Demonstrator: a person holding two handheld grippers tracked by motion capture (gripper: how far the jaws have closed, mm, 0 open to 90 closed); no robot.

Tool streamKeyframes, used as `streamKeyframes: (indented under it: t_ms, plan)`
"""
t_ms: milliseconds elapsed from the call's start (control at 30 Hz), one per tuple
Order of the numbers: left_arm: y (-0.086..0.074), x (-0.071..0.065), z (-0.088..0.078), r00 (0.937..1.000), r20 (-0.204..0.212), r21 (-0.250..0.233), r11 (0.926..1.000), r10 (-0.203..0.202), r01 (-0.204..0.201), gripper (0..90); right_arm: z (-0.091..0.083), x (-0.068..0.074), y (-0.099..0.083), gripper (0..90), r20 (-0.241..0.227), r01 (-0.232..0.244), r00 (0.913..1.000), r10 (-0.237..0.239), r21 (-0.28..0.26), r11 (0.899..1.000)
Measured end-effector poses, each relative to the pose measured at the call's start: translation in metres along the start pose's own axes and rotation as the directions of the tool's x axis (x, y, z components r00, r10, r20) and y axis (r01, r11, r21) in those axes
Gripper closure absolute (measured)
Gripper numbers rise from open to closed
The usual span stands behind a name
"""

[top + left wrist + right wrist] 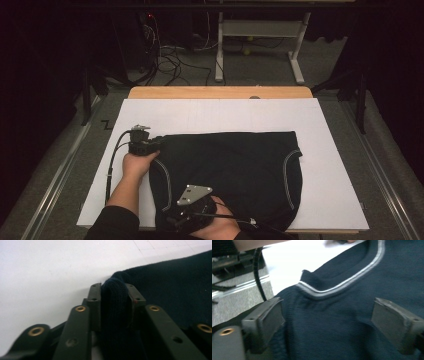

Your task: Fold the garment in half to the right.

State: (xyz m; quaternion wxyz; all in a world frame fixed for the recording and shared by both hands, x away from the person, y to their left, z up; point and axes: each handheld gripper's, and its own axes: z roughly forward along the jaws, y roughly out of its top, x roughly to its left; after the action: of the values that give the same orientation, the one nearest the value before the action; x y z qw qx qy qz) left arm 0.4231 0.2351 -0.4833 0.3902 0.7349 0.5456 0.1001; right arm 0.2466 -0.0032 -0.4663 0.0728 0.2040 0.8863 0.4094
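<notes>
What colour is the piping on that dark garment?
Pale grey-white piping on the dark navy garment, showing best in the right gripper view.

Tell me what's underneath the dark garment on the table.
The dark garment lies flat on a white board, which shows bare all around it. The board rests on a wooden tabletop, seen along the far edge. Anything directly beneath the cloth is covered.

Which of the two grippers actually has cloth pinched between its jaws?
The left gripper: a bunched fold of the dark garment is squeezed between its jaws. The right gripper stands wide over flat cloth.
</notes>
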Motion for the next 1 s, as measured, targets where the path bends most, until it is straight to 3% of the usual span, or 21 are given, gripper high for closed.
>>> streamKeyframes:
  t_ms: [133, 233, 333, 500, 567, 600, 700, 1000]
  plan:
    - [-0.005, 0.000, -0.003, 0.9998, 0.017, -0.009, 0.9999, -0.013, 0.013, 69.3, 0.008, 0.012, 0.005, 18.3, -0.013, 0.019, 0.9997, -0.019, 0.025, 1.000]
    - [-0.007, 0.002, -0.004, 0.9986, 0.036, -0.017, 0.9991, -0.038, 0.039, 69.3, 0.017, 0.017, 0.008, 21.0, -0.039, 0.008, 0.9992, -0.006, 0.047, 0.999]
    - [-0.007, 0.003, -0.004, 0.9980, 0.047, -0.019, 0.9989, -0.043, 0.044, 69.3, 0.028, 0.023, 0.013, 21.1, -0.020, 0.051, 0.9985, -0.050, 0.079, 0.996]
    - [-0.007, 0.004, -0.004, 0.9979, 0.047, -0.020, 0.9988, -0.045, 0.046, 69.2, 0.037, 0.026, 0.019, 22.9, 0.003, 0.047, 0.9988, -0.048, 0.127, 0.991]
    - [-0.007, 0.003, -0.004, 0.9982, 0.044, -0.020, 0.9989, -0.042, 0.043, 69.3, 0.040, 0.030, 0.021, 24.5, 0.033, 0.075, 0.9962, -0.080, 0.140, 0.987]
    - [-0.008, 0.003, -0.004, 0.9981, 0.045, -0.020, 0.9988, -0.043, 0.044, 69.3, 0.041, 0.033, 0.022, 26.2, 0.048, 0.098, 0.9932, -0.106, 0.153, 0.983]
    - [-0.007, 0.004, -0.004, 0.9978, 0.046, -0.020, 0.9987, -0.047, 0.048, 69.2, 0.041, 0.034, 0.023, 32.5, 0.060, 0.109, 0.9910, -0.119, 0.160, 0.981]
    - [-0.007, 0.002, -0.004, 0.9988, 0.030, -0.020, 0.9990, -0.039, 0.040, 69.0, 0.038, 0.027, 0.021, 59.4, 0.089, 0.098, 0.9897, -0.112, 0.144, 0.985]
